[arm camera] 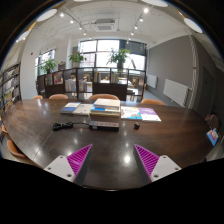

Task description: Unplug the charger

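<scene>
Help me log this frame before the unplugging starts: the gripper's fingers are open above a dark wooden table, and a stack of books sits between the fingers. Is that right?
Not quite. The gripper is open above the dark wooden table, but the stack of books lies well beyond the fingers, farther along the table, not between them. Nothing stands between the fingers. The gripper view shows this.

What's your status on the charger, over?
Fingers open, holding nothing. Charger not made out; clutter beyond them on the table. Nothing between.

Dim room; bright windows [100, 55] backlight; ceiling lights [105, 22] glare on table [110, 135]; fisheye-warped edges.
</scene>
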The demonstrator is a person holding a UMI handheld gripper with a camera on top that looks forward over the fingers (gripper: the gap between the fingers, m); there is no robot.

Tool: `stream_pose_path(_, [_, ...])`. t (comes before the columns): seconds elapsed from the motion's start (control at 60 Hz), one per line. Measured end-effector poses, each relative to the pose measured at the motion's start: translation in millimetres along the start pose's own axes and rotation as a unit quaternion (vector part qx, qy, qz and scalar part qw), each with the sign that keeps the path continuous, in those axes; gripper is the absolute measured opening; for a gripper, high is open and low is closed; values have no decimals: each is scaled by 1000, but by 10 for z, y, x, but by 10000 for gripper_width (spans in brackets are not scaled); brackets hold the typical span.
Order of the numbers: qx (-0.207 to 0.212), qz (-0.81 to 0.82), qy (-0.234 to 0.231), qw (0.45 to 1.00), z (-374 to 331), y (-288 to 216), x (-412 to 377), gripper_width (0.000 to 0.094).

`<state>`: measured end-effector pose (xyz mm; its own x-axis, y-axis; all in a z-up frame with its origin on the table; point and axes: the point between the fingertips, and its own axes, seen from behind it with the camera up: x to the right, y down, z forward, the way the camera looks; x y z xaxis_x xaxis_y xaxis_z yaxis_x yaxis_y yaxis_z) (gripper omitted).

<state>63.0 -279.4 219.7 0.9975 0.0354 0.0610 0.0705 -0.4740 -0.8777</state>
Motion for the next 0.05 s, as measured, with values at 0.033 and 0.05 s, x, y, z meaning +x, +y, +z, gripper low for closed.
stream_pose_path(0.033, [-1,0,-3,1000,27,0,-21,813])
stream_pose_path(0.05, [-1,0,-3,1000,43,1,-30,813])
